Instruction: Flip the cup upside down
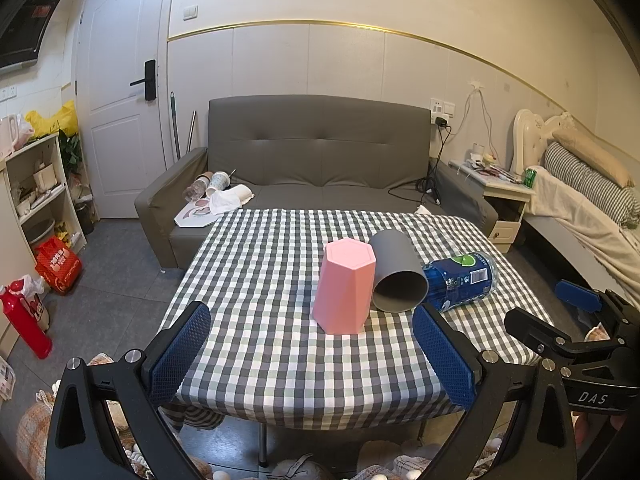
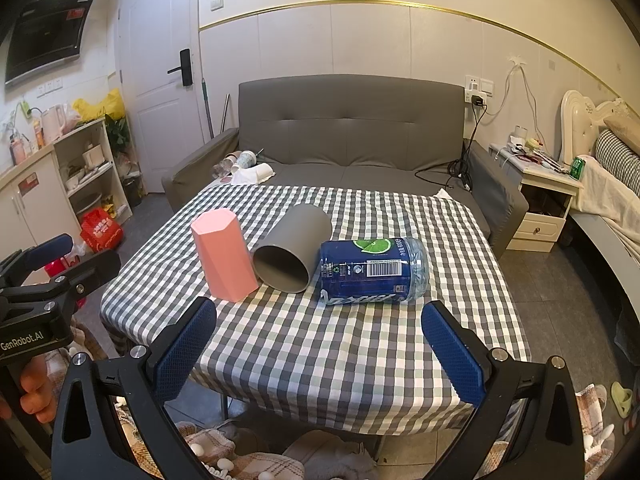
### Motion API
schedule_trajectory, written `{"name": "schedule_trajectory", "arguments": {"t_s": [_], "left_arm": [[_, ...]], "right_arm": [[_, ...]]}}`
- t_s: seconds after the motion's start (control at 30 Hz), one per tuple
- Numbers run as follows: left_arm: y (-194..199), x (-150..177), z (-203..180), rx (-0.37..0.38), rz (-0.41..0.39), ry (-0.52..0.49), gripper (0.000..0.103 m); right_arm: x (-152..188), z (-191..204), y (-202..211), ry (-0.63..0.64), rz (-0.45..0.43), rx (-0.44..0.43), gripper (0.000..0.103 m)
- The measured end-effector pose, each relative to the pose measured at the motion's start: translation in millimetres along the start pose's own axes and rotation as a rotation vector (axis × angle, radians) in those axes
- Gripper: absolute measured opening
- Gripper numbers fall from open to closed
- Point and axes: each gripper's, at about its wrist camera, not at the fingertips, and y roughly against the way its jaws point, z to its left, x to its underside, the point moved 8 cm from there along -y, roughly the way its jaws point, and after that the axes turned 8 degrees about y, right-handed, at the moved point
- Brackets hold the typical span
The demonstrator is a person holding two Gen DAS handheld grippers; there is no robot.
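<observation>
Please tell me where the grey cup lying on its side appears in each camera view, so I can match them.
Left wrist: grey cup right of centre, lying between the pink cup and blue bottle.
Right wrist: grey cup just left of centre.
Shared landmark: the pink cup, touching its left side.

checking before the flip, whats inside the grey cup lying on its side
The grey cup lies with its mouth facing the camera. The interior wall in view looks bare; the far bottom is shadowed, so I cannot confirm it is empty.

The checked table (image 2: 360,352) carries two cups, pink cup (image 2: 224,255) and grey cup (image 2: 291,249), plus one blue bottle (image 2: 372,271), apparently plastic.
</observation>
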Motion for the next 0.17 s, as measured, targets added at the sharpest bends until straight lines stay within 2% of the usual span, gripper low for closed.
{"name": "schedule_trajectory", "arguments": {"t_s": [0.17], "left_arm": [[0.3,1.0,2.2,-0.002,0.0,0.004,0.103]], "right_arm": [[-0.1,0.0,0.1,0.0,0.0,0.0,0.103]]}}
